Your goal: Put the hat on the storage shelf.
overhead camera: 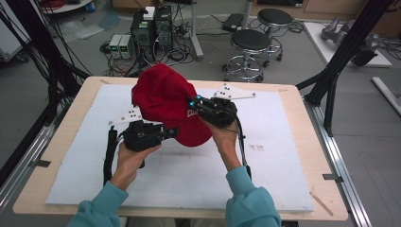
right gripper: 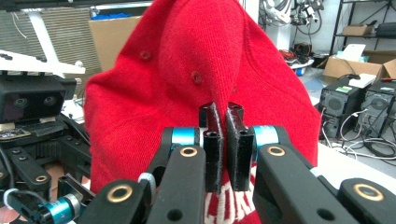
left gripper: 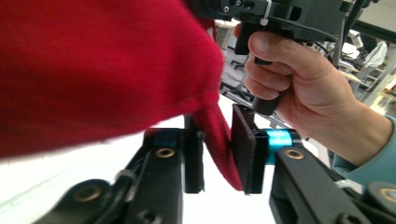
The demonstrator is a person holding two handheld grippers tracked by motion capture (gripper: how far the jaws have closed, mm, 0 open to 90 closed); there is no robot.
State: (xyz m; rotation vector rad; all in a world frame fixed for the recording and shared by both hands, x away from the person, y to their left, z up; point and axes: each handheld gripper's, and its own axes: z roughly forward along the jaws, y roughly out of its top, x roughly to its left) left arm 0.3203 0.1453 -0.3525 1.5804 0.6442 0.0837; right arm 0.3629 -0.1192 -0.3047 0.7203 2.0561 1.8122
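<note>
The white foam mat [overhead camera: 189,175] is covering most of the wooden table [overhead camera: 309,142], and the red baseball cap [overhead camera: 165,101] is hanging above the mat's far middle, lifted clear of it between the two claws. The right gripper [overhead camera: 195,101] is reaching in from the cap's right and is pinching a fold of the red knit at the crown, its jaws pressed nearly together on the fabric. The left gripper [overhead camera: 176,131] is sitting under the cap's near left side; a tongue of the cap's edge is hanging between its pads [left gripper: 243,149], touching the right pad while a sliver of light is showing at the left one, so the jaws are standing slightly spread. Bare mat is lying open around the cap on the left, right and near sides, with the table's wooden border beyond. The right gripper view is showing the cap's eyelets and white lettering [right gripper: 233,203] below the pinch; the left gripper view is showing the person's right hand [left gripper: 299,77] clasping the other gripper's handle just beyond the cap.
</note>
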